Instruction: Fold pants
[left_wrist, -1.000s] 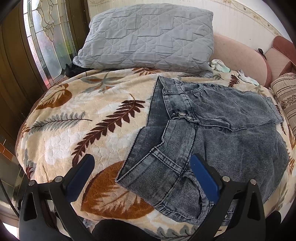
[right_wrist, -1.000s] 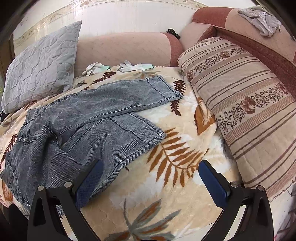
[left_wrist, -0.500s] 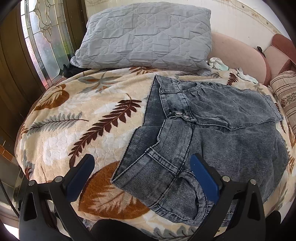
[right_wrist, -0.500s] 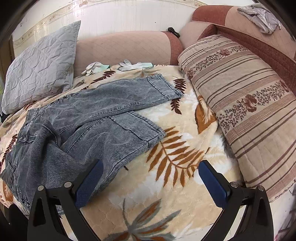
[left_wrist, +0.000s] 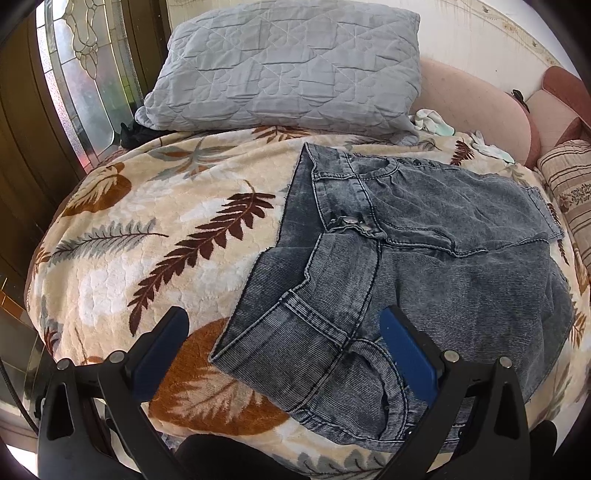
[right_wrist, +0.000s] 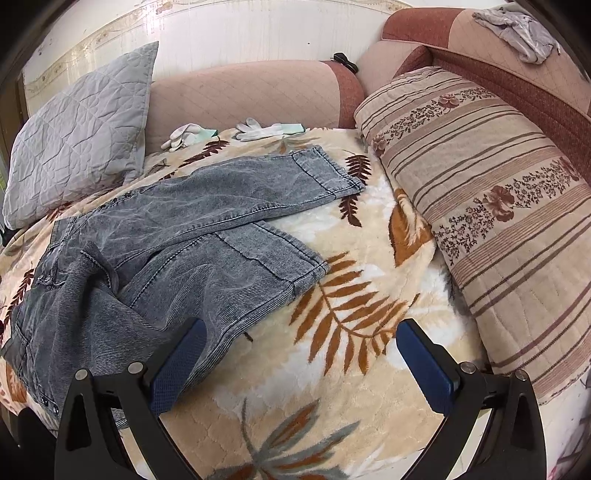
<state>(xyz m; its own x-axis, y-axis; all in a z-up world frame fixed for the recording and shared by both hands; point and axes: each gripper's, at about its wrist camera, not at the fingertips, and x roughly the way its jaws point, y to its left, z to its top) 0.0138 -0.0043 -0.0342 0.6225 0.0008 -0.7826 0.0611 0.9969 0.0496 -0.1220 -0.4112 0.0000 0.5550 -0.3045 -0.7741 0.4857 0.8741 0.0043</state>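
Pants (left_wrist: 424, 258) lie label-free on the blanket (left_wrist: 155, 240); both tongs (left_wrist: 284, 325) (right_wrist: 299, 336) gape empty.

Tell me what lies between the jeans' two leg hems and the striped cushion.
Only bare leaf-print blanket separates the jeans from the striped cushion, seen in the right wrist view.

Black claw (left_wrist: 284, 328) frames, blue pads (left_wrist: 404, 352)

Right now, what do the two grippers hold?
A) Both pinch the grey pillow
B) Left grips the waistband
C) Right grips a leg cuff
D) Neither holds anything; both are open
D: the left gripper and right gripper both gape wide above the pants, which lie loose on the blanket.
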